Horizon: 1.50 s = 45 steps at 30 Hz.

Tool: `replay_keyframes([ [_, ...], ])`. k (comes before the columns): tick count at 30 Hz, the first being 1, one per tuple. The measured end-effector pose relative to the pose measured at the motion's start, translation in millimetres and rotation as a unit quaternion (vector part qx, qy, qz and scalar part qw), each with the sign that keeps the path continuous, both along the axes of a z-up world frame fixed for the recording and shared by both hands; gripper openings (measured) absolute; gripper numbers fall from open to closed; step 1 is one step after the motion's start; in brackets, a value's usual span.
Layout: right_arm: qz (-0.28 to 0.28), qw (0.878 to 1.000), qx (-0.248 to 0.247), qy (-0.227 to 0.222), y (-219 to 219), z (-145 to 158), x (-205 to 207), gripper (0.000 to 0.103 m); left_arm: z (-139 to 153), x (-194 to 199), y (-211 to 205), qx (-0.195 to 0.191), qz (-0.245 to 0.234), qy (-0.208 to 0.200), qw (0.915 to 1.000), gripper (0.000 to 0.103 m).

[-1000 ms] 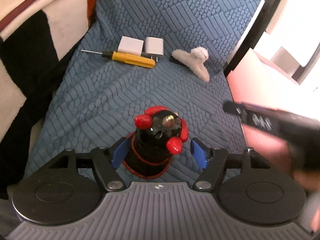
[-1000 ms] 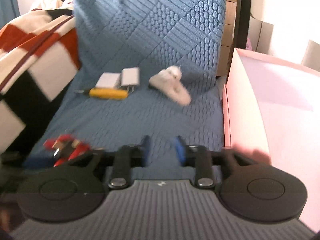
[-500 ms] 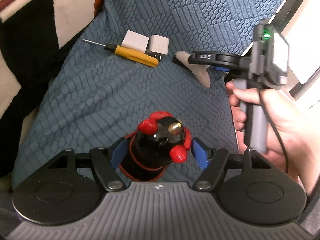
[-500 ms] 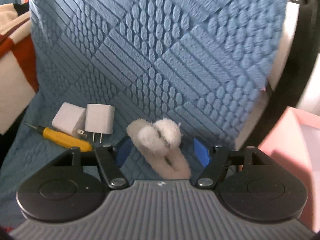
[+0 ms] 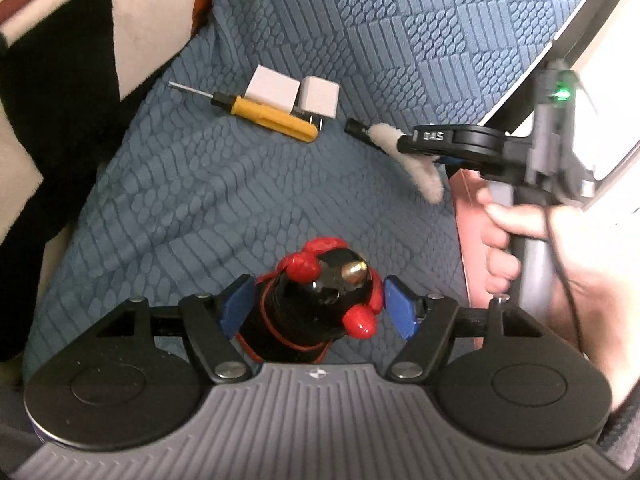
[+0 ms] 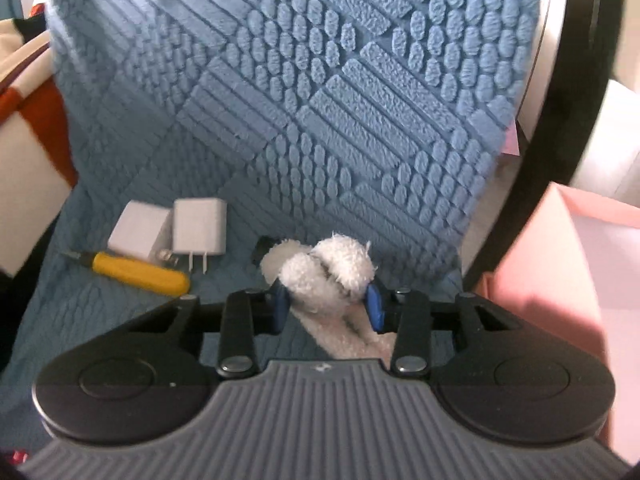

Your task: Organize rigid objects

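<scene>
A blue quilted cover [image 5: 248,200] spreads over the seat and carries everything. A black, cream and orange blanket [image 5: 60,92] lies along its left edge, and a pink box [image 6: 560,280] stands just off its right edge.

Near the front, the black and red figure [image 5: 316,300] stands between the blue pads of the left gripper [image 5: 318,310], whose jaws are spread with a gap on the right side. Whether the left pad touches it, I cannot tell.

Farther back, the fluffy white hair clip [image 6: 328,276] lies on the cover between the pads of the right gripper [image 6: 326,306], gripped by a hand [image 5: 560,248]; its jaws are closing on the clip and both pads already meet the fluff.

Left of the clip lie the yellow screwdriver [image 5: 268,118] and, touching it, two white chargers [image 6: 176,230] side by side.
</scene>
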State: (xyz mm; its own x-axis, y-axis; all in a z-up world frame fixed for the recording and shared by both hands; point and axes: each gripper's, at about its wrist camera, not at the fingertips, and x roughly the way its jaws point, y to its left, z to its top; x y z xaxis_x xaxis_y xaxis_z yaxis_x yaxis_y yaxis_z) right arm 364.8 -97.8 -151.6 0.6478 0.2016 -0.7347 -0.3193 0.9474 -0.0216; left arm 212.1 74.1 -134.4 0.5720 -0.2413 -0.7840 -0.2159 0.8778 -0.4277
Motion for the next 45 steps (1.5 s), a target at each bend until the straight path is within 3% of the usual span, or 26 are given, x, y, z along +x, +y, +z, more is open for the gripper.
replay_keyframes([
  [11, 0.007, 1.0, -0.004, -0.006, -19.0, 27.7, -82.0, 0.041, 6.6, -3.4, -2.1, -0.002, 0.004, -0.016, 0.9999, 0.075],
  [27, -0.002, 0.999, 0.003, 0.036, -19.5, 27.4, -169.3, 0.041, 2.5, -0.8, -3.1, 0.002, 0.009, -0.015, 0.9998, 0.075],
  [37, -0.005, 0.999, -0.003, 0.034, -18.0, 27.5, -183.9, 0.041, 0.9, 7.0, -8.6, 0.026, 0.015, -0.023, 0.9993, 0.073],
  [45, -0.02, 0.999, 0.012, 0.047, -26.2, 22.9, -187.8, 0.041, 2.5, 9.6, -12.4, 0.03, 0.018, -0.032, 0.9989, 0.064],
])
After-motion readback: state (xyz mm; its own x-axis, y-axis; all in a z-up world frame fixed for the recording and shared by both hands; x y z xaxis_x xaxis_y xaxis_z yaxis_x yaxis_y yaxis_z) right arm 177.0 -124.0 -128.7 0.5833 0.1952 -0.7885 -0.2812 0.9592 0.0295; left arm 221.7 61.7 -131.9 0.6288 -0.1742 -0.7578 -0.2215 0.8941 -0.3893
